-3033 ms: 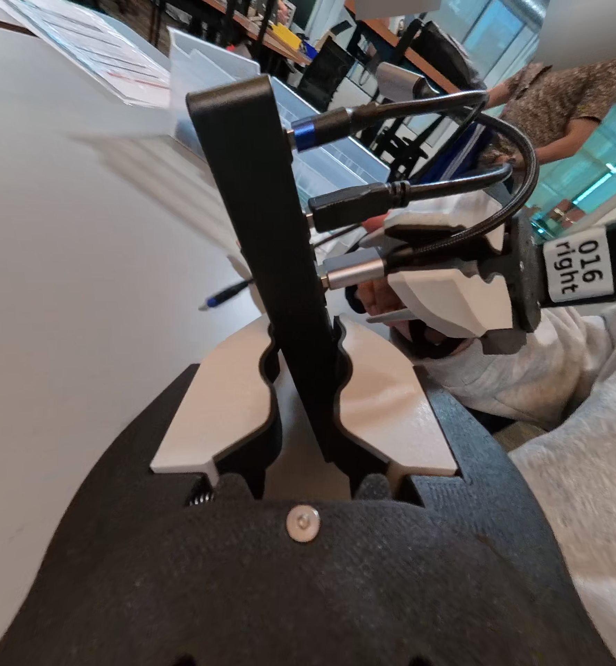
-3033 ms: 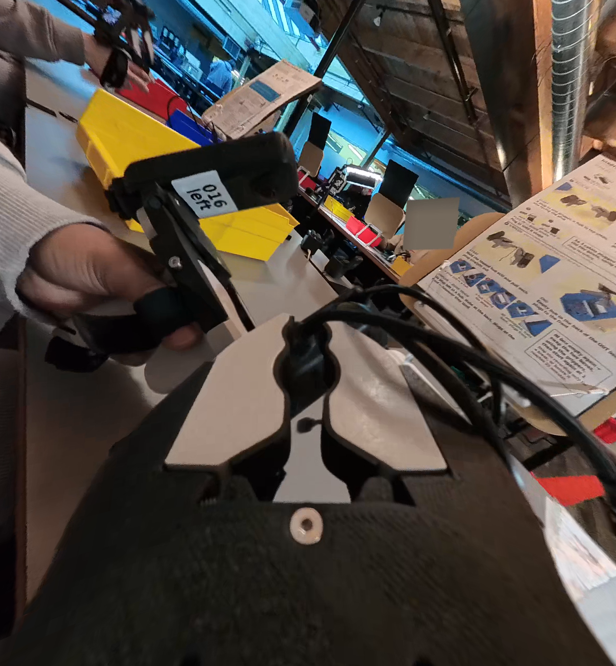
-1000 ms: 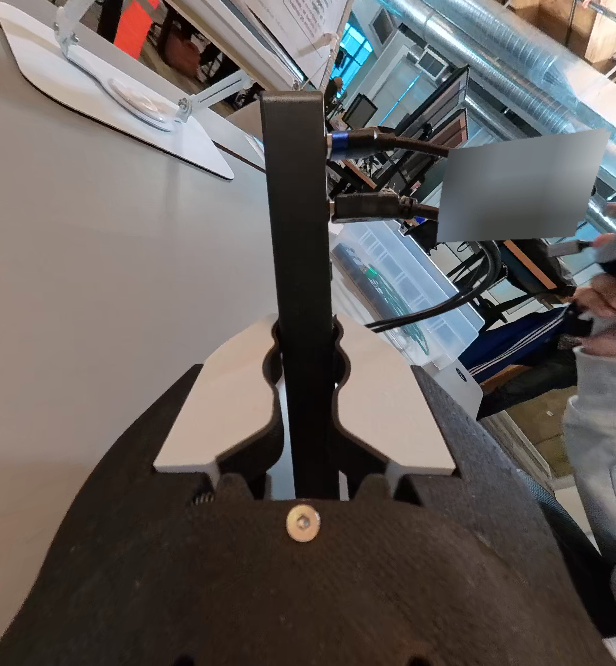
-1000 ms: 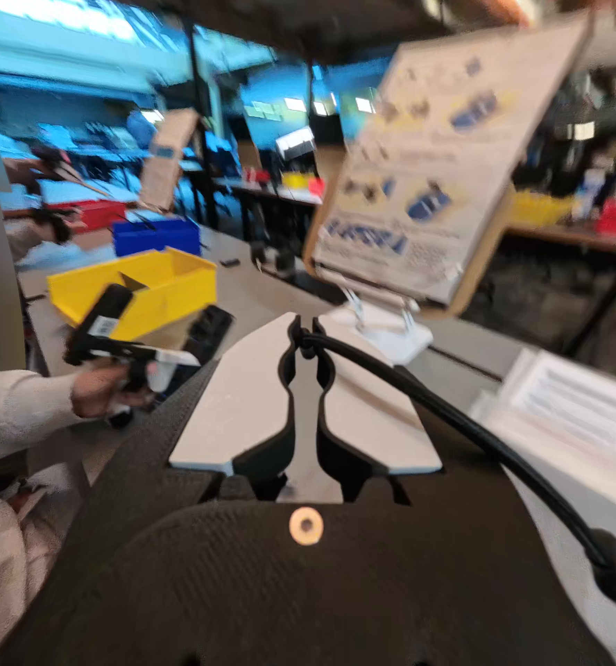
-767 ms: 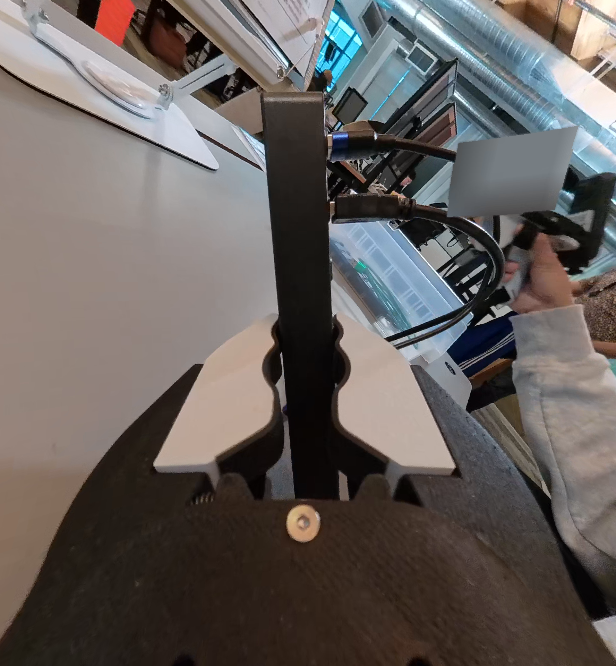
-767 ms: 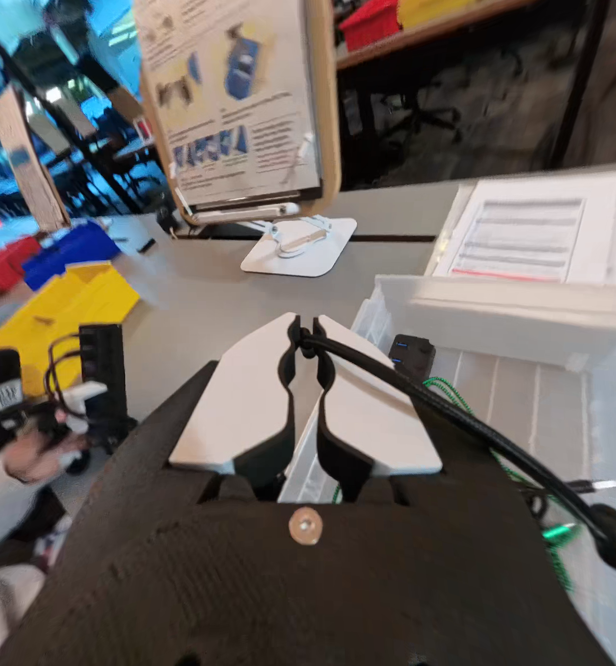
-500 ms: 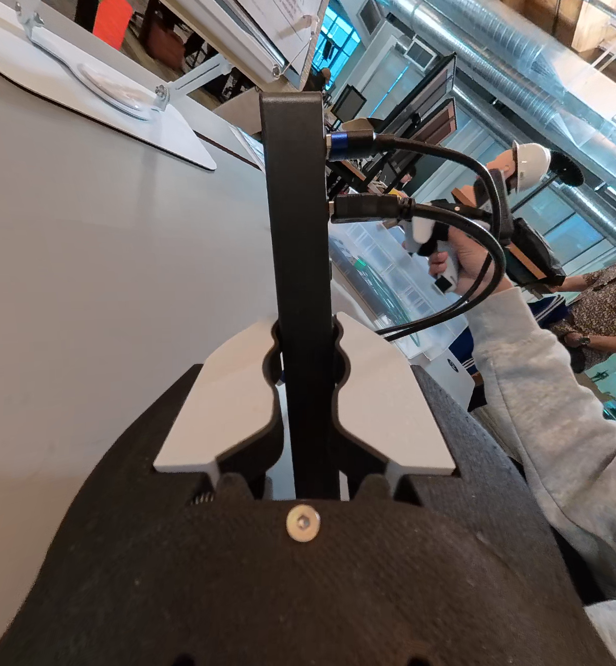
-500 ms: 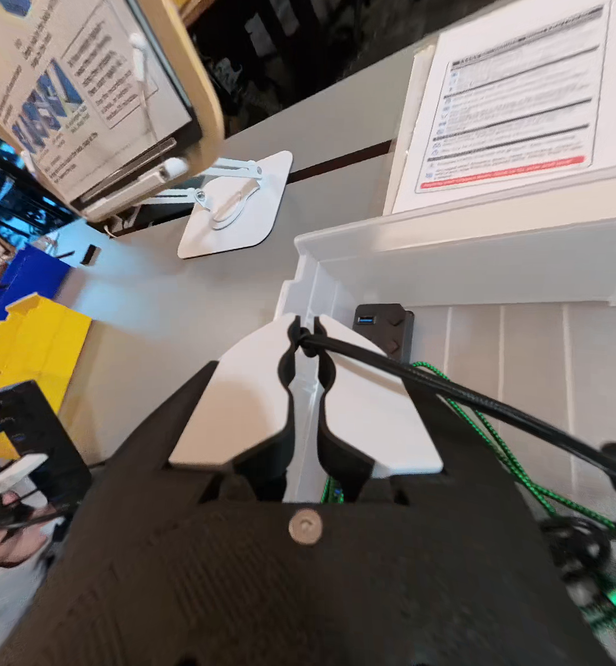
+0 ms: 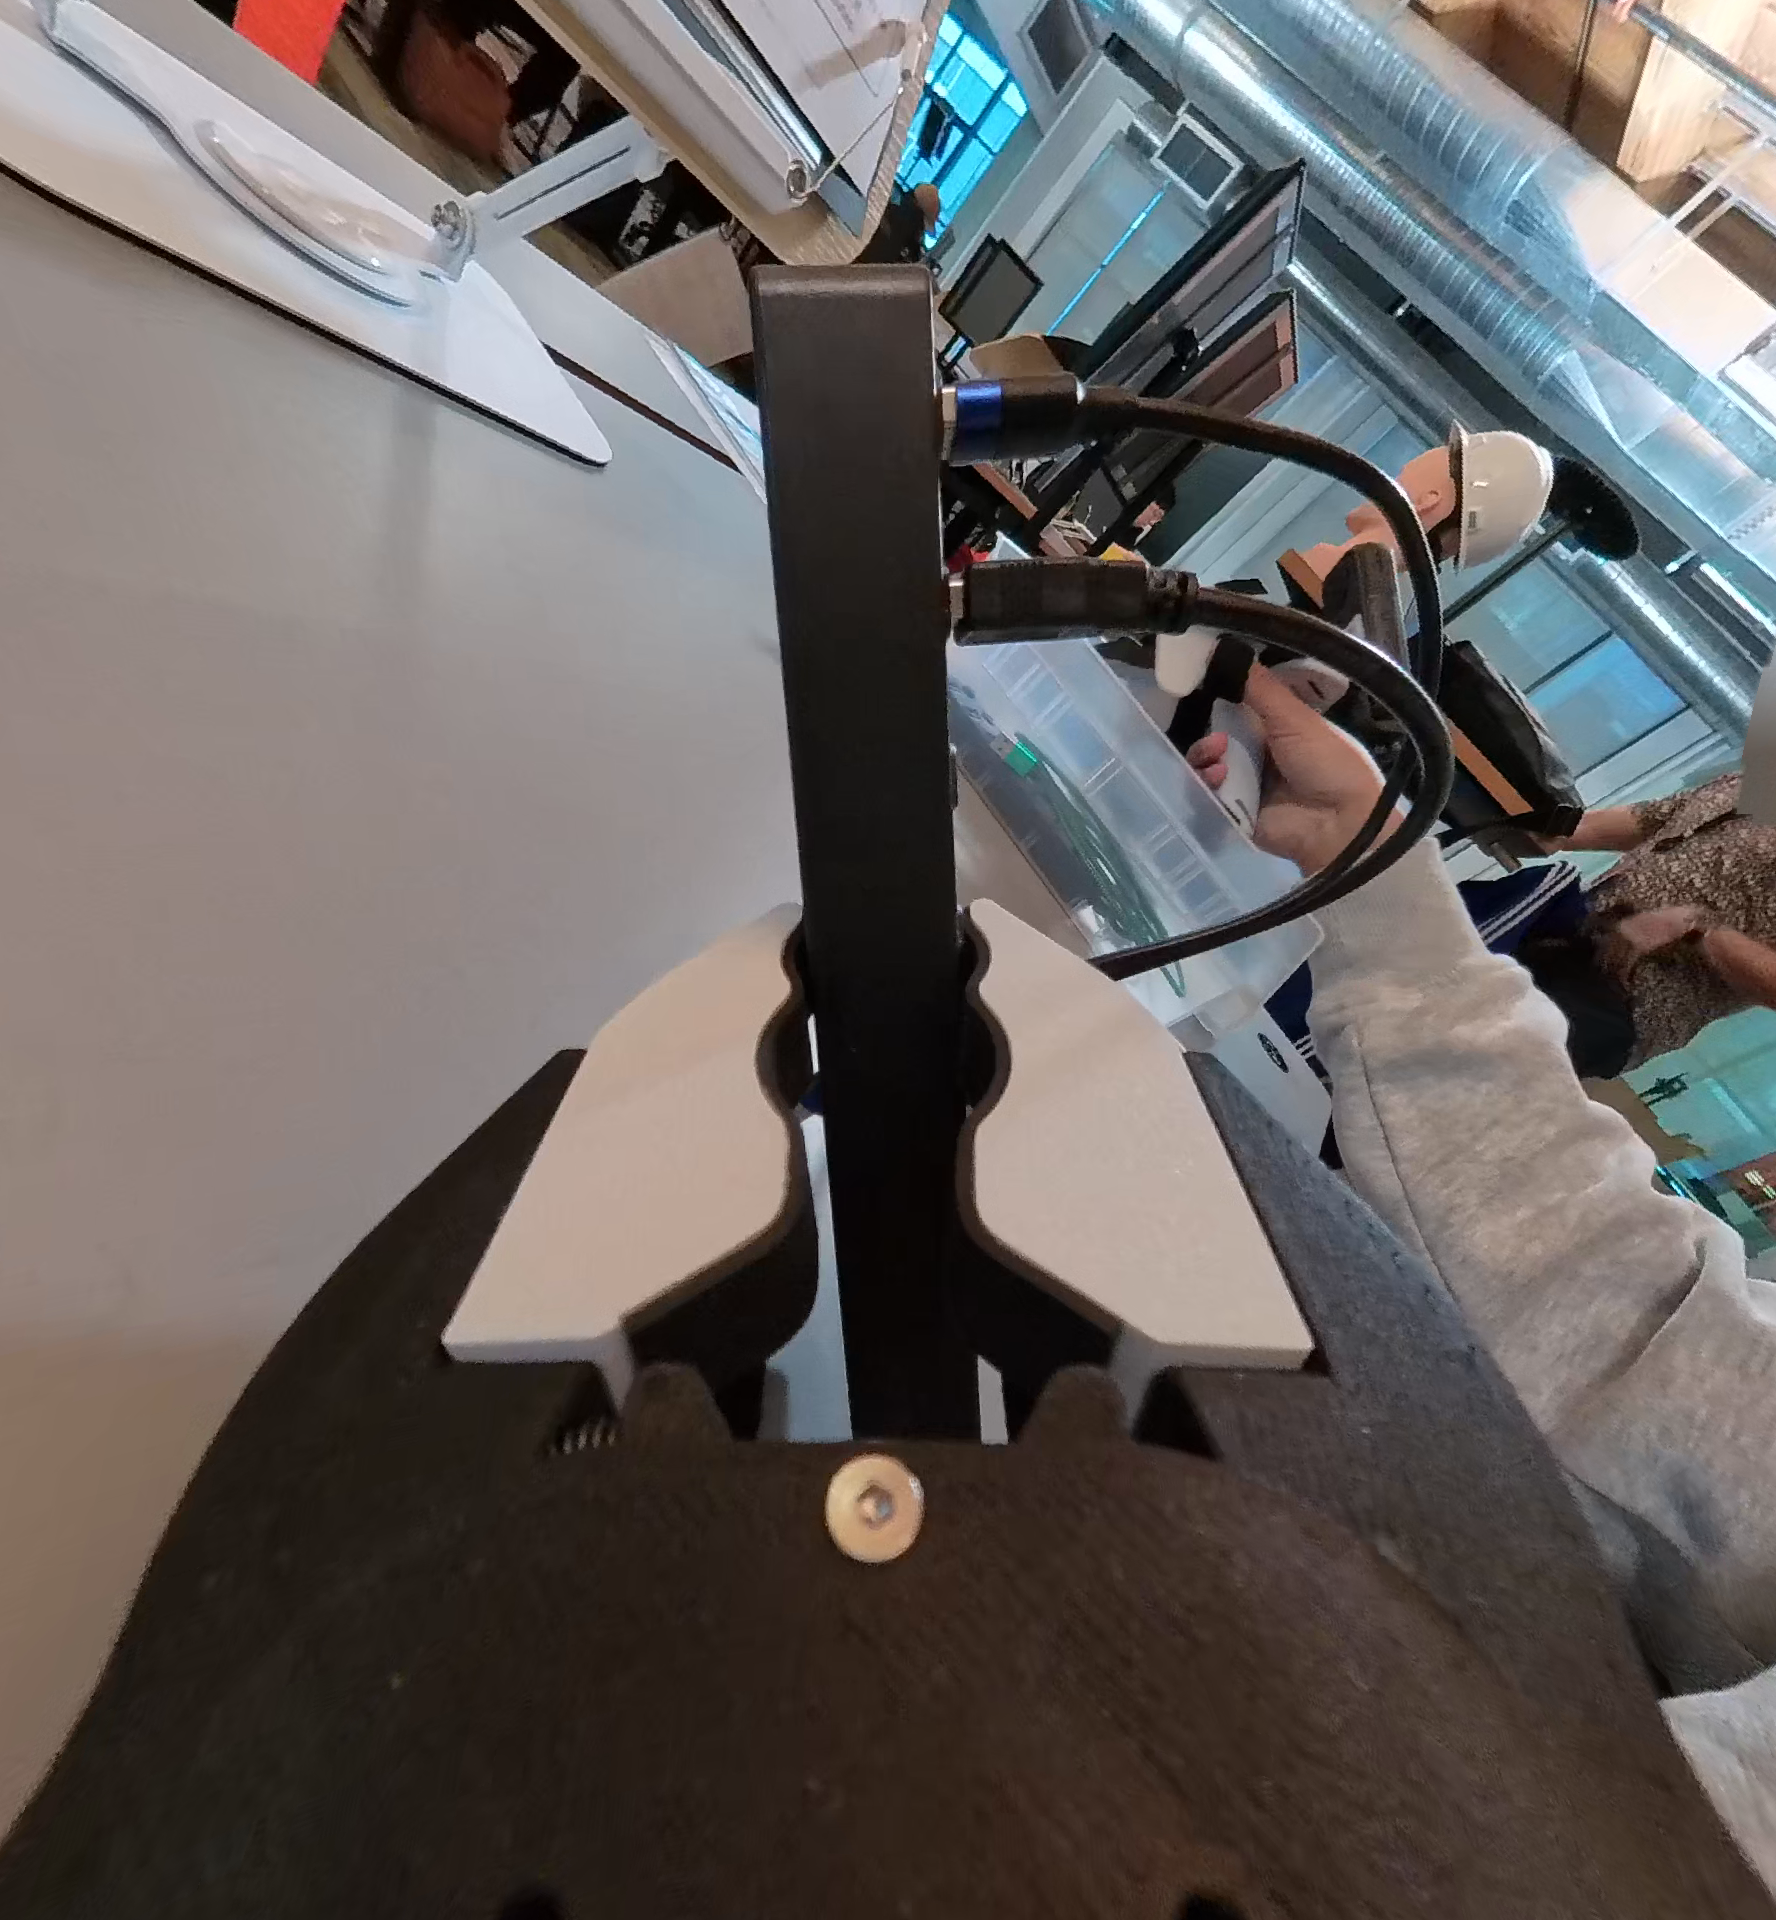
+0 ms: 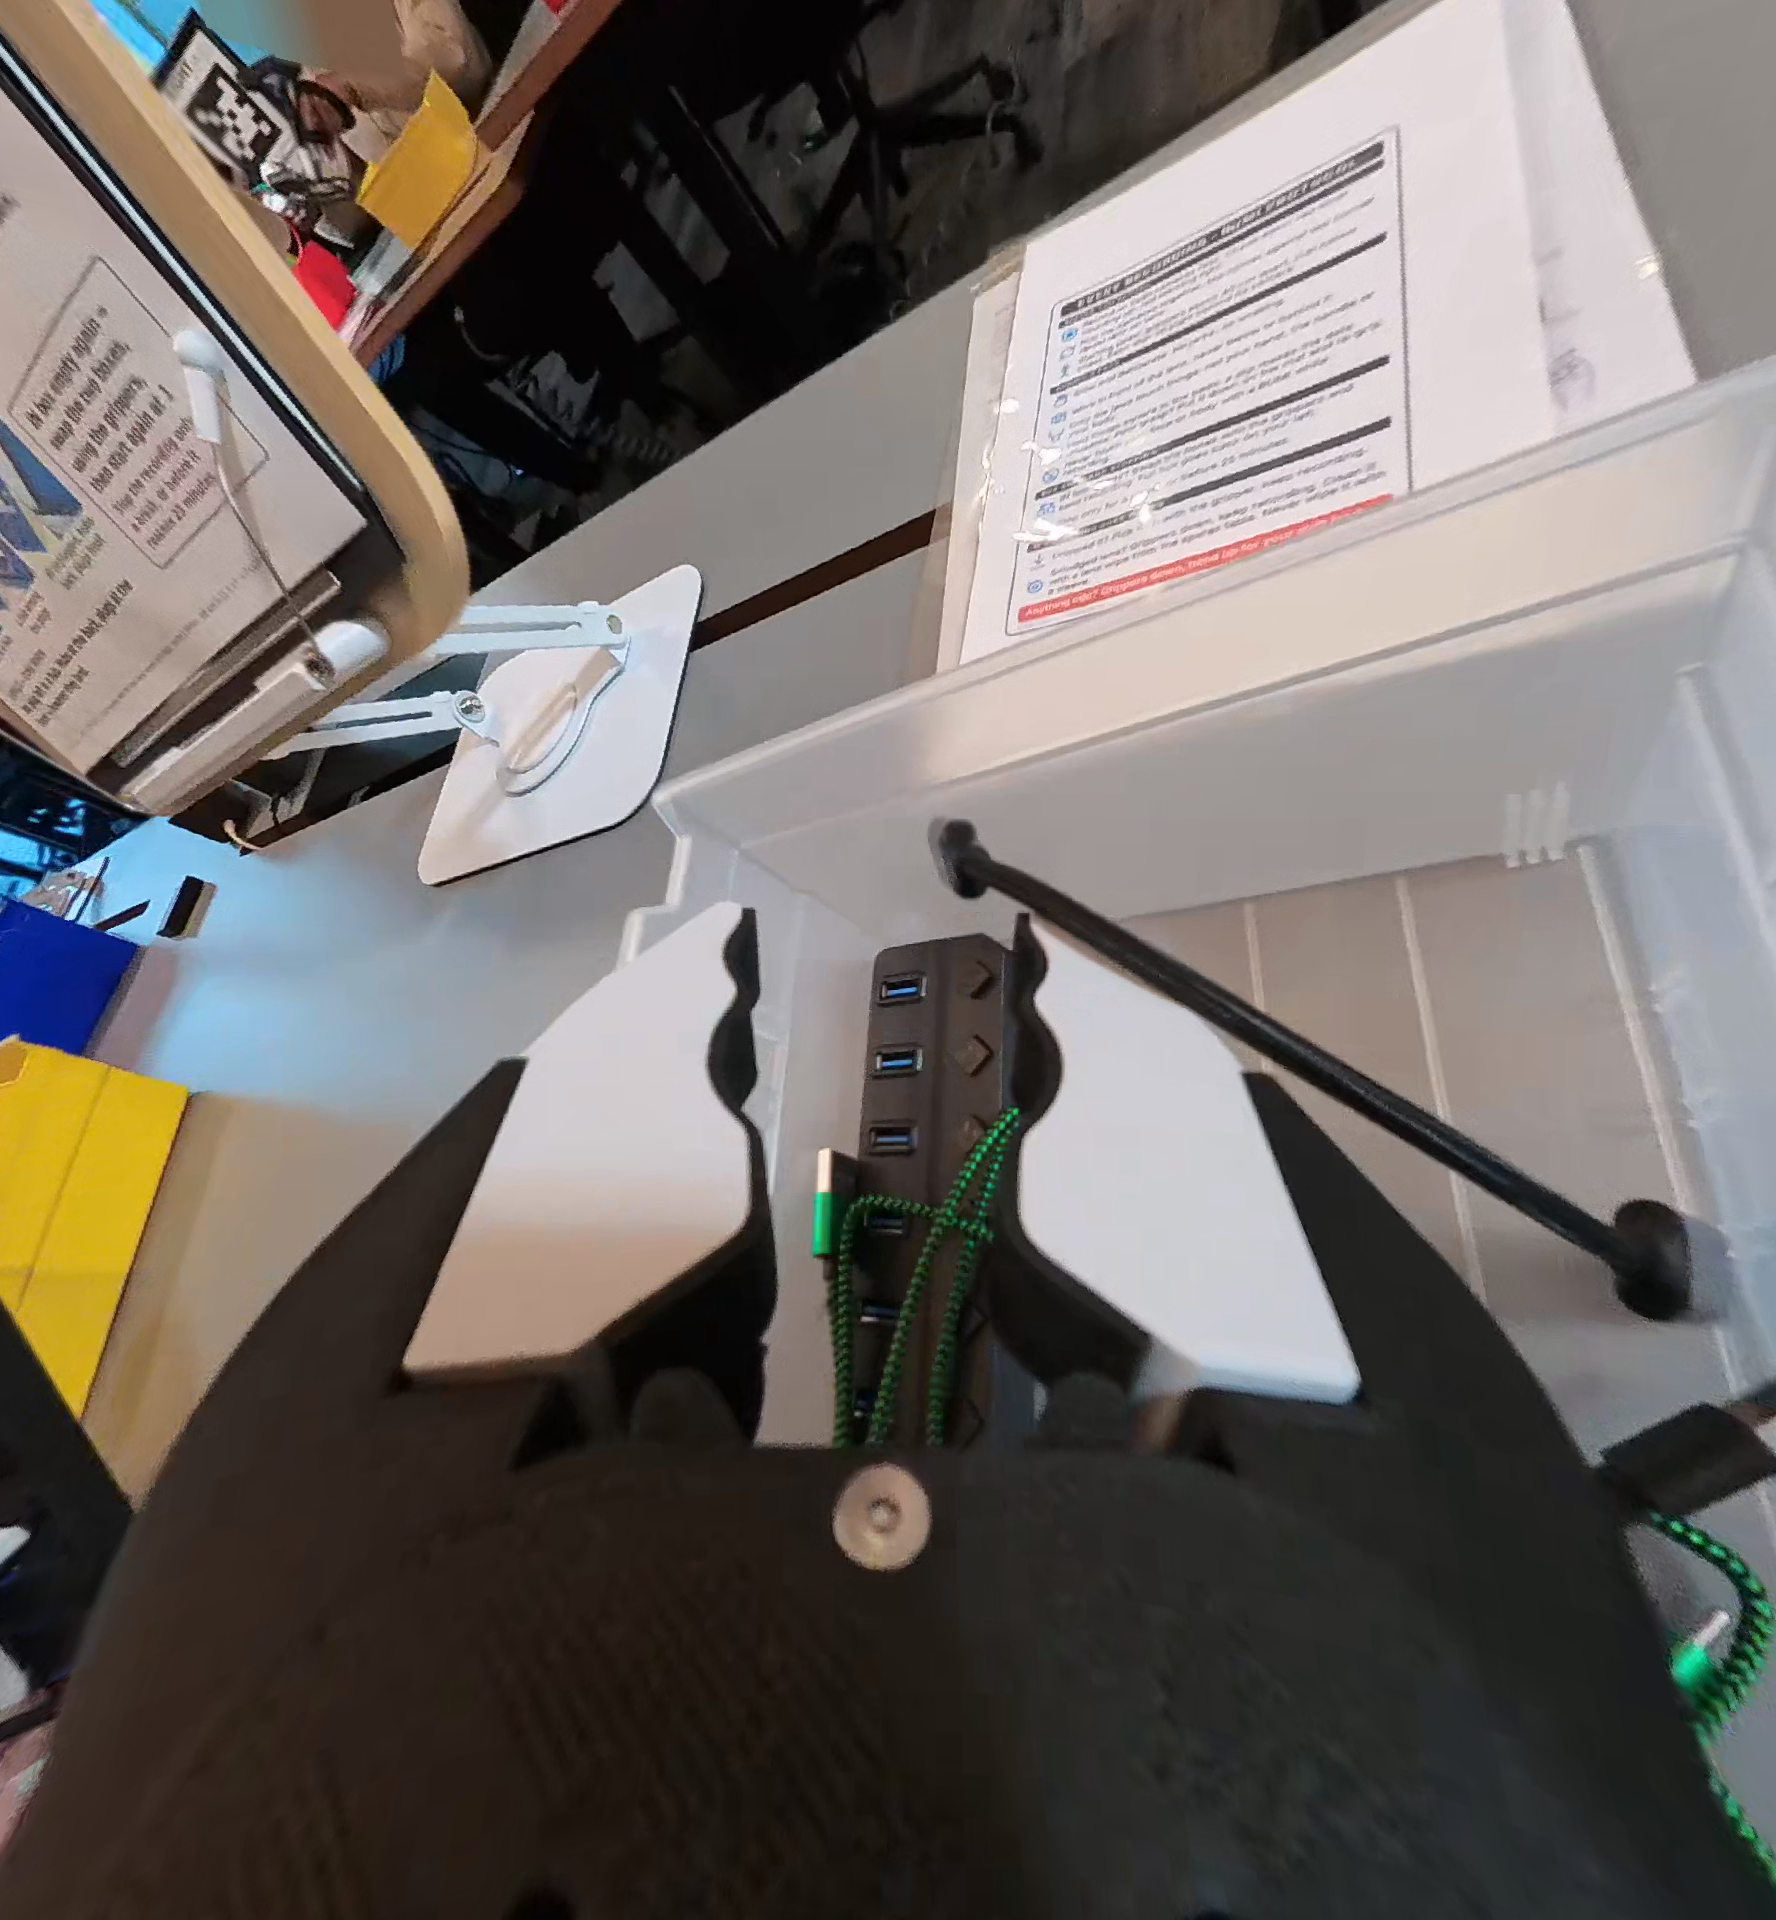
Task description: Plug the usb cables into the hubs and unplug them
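My left gripper (image 9: 884, 920) is shut on a black USB hub (image 9: 848, 623) and holds it upright above the grey table. Two black cables are plugged into the hub's right side: one with a blue-ringed plug (image 9: 1009, 410), one with a black plug (image 9: 1060, 603). Both loop down to the right. My right gripper (image 10: 884, 935) is open and empty over a clear plastic bin (image 10: 1227, 717). In the bin lie a second black hub with blue ports (image 10: 925, 1049), a green braided cable (image 10: 905, 1247) and a loose black cable (image 10: 1279, 1049).
A white document stand base (image 10: 562, 717) and its board (image 10: 136, 395) are left of the bin. A laminated sheet (image 10: 1206, 364) lies behind it. Yellow (image 10: 32, 1174) and blue (image 10: 11, 987) bins stand at the left. Another person (image 9: 1694, 894) is beyond the table. Left tips to right tips: about 40 cm.
My right gripper swung down over the clear bin, opened and let go of the black cable, which now lies in the bin. My left gripper still holds the hub.
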